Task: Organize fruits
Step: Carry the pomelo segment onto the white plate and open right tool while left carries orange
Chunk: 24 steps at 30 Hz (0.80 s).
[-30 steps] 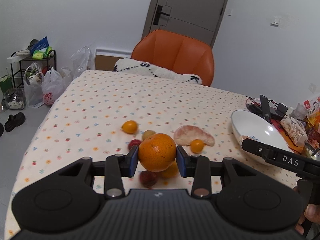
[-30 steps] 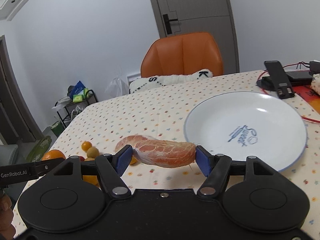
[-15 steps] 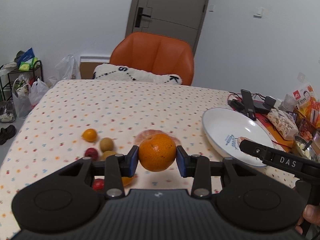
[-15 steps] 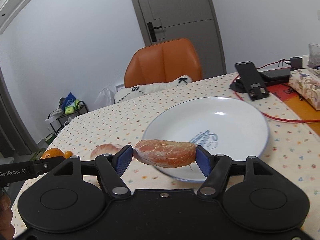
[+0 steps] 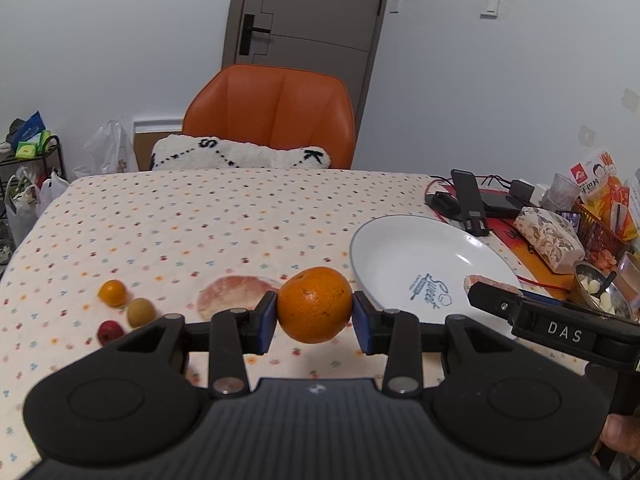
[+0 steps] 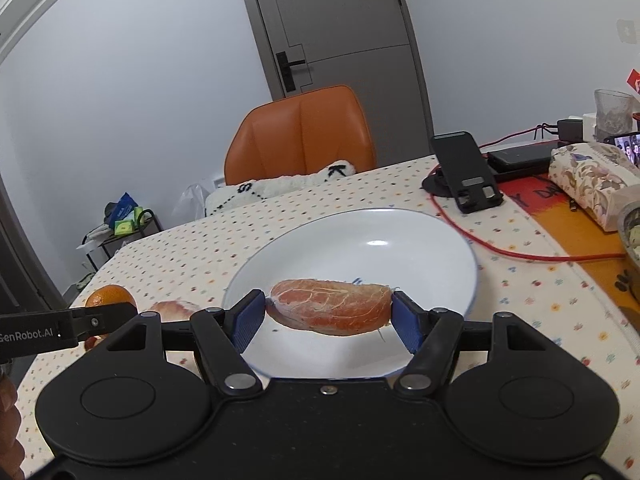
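Both grippers have swung toward the white plate point(image 6: 448, 240): the right gripper point(image 6: 328, 316) clamps a peeled pomelo segment point(image 6: 330, 306) above it, while the left gripper point(image 5: 314, 318) grips an orange point(image 5: 314, 304) just beside its rim.

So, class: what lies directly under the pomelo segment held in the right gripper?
The white plate lies under the pomelo segment, which the right gripper holds clamped above it. Blue print at the plate's centre is mostly covered by the segment; the gripper body hides the plate's near rim.
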### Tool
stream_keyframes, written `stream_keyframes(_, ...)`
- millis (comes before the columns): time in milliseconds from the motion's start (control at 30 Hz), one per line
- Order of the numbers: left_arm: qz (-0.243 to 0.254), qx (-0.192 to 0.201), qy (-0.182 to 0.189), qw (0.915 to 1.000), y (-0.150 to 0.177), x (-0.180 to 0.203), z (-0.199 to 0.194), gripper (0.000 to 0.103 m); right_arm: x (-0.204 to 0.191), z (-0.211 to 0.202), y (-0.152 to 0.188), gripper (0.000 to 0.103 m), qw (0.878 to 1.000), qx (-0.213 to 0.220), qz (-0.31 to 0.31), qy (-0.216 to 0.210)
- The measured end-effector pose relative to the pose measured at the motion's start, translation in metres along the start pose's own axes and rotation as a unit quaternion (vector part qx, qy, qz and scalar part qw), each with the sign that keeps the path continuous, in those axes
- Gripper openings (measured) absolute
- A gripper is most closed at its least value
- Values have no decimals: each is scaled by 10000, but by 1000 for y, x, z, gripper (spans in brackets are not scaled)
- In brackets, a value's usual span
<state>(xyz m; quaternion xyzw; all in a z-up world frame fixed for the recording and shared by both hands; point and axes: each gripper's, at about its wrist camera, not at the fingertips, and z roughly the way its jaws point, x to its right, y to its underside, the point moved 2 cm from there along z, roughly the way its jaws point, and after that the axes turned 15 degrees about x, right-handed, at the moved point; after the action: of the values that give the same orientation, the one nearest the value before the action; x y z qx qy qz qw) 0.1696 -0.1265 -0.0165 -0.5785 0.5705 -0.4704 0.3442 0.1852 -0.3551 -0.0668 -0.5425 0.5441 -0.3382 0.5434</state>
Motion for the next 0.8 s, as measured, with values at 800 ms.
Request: stream_keyframes(800,327,-269,339,9985,6,54,51,38,33,6,2,70,9997,-80,219,-26)
